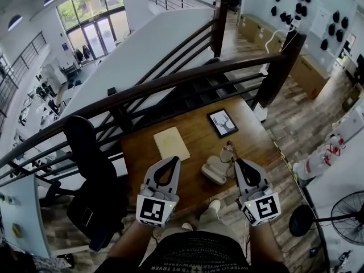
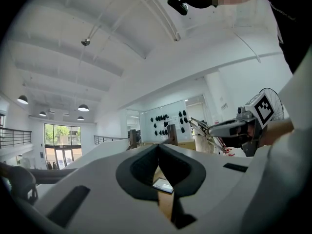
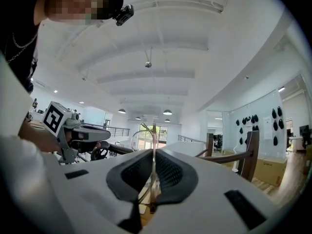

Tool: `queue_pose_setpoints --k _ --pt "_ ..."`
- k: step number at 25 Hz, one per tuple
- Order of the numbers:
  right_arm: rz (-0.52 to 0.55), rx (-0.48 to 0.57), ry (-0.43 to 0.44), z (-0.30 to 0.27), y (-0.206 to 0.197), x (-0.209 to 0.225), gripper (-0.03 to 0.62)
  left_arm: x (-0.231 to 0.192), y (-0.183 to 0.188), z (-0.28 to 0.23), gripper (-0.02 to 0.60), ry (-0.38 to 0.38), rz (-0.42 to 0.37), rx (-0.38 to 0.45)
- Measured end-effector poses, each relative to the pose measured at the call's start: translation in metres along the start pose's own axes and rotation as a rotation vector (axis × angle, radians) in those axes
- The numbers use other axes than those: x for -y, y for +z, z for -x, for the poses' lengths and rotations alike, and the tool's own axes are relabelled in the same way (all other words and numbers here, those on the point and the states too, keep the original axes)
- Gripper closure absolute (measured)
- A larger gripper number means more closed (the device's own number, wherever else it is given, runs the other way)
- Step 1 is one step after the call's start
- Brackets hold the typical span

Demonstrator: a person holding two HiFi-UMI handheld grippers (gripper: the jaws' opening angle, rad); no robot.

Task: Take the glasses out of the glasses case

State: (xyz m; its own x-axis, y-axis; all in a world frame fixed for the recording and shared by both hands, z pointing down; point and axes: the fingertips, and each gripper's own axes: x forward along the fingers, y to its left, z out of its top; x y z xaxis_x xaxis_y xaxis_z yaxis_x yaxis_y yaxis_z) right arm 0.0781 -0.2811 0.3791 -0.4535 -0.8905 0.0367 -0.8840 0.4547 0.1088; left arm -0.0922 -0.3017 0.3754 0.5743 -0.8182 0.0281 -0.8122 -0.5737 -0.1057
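The glasses case (image 1: pixel 214 170) lies open on the wooden table (image 1: pixel 193 124), pale and clamshell-shaped. My right gripper (image 1: pixel 238 162) hovers just right of it, shut on the thin wire-framed glasses (image 1: pixel 229 151), which hang off its tip above the case. In the right gripper view the metal frame (image 3: pixel 150 140) runs up between the closed pads of the right gripper (image 3: pixel 153 152). My left gripper (image 1: pixel 172 160) is held left of the case, shut with nothing in it. In the left gripper view, that gripper's jaws (image 2: pixel 158 147) meet with nothing between them, and the right gripper (image 2: pixel 234 126) shows at the right.
A framed deer picture (image 1: pixel 222 122) and a beige pad (image 1: pixel 171 143) lie farther back on the table. A dark wooden railing (image 1: pixel 170 78) runs behind the table. A black office chair (image 1: pixel 91 181) stands at the left, and a floor fan (image 1: pixel 347 215) at the right.
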Motion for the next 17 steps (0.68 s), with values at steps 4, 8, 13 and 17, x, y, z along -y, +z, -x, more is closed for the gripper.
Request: queue_pose_setpoints --k 4,8,13,17 --pt "0.004 -0.011 -0.002 -0.005 -0.005 -0.003 0.568 -0.003 -0.005 -0.001 0.555 -0.009 -0.001 -0.011" --pt "-0.007 -0.034 0.0 -0.006 -0.014 -0.008 0.568 -0.003 -0.011 -0.002 0.555 -0.018 -0.003 -0.026" --pt "-0.016 -0.054 0.001 -0.007 -0.022 -0.005 0.568 0.001 -0.014 -0.01 0.555 -0.031 0.006 -0.025" --pt "-0.023 -0.062 0.005 -0.007 -0.027 -0.002 0.568 0.006 -0.017 -0.017 0.555 -0.039 0.025 -0.026"
